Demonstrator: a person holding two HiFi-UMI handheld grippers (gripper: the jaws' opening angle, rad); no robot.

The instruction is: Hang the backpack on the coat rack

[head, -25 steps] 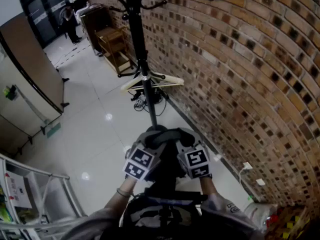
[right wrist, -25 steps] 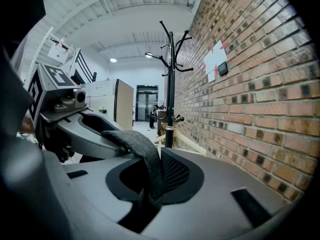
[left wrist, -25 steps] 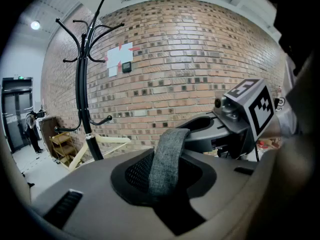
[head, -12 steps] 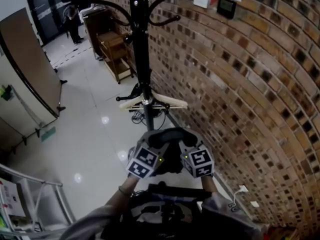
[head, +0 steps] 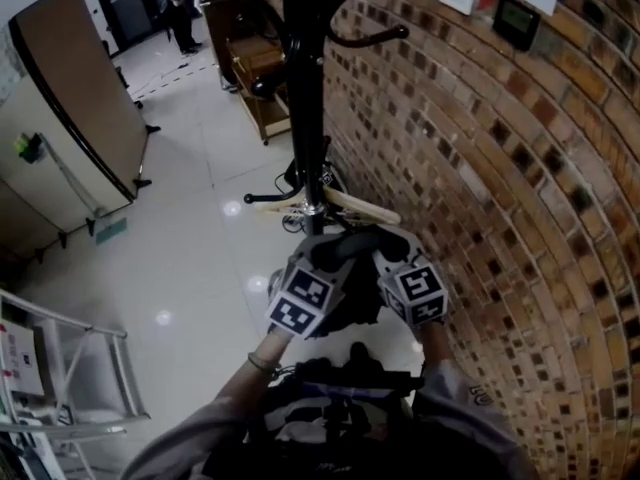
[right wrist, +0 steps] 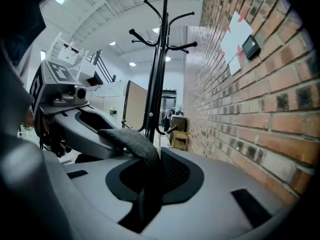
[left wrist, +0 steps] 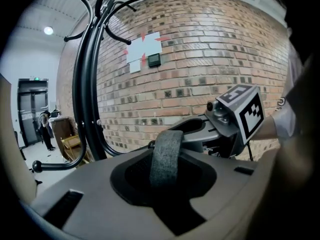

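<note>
The black coat rack [head: 305, 88] stands right in front of the brick wall, its curved hooks [head: 375, 36] overhead. Between both grippers runs the backpack's grey top handle [head: 355, 243]. My left gripper [head: 325, 263] is shut on its left end and my right gripper [head: 388, 256] on its right end. The dark backpack body [head: 335, 408] hangs below, against the person. In the left gripper view the handle [left wrist: 167, 151] runs up out of the jaws of the left gripper [left wrist: 167, 181], with the rack pole [left wrist: 85, 84] close at left. In the right gripper view the handle [right wrist: 131, 139] drapes into the right gripper [right wrist: 150, 184].
A wooden clothes hanger [head: 350, 206] hangs low on the rack pole. The brick wall [head: 480, 168] runs along the right with papers and a small black device [head: 515, 16]. A wooden shelf [head: 262, 78], a brown partition [head: 70, 118], a metal frame [head: 60, 368] and a distant person [head: 182, 13] are around.
Both grippers, still holding the backpack handle, have moved forward toward the coat rack. The pole and hooks are now much nearer and larger in view.
</note>
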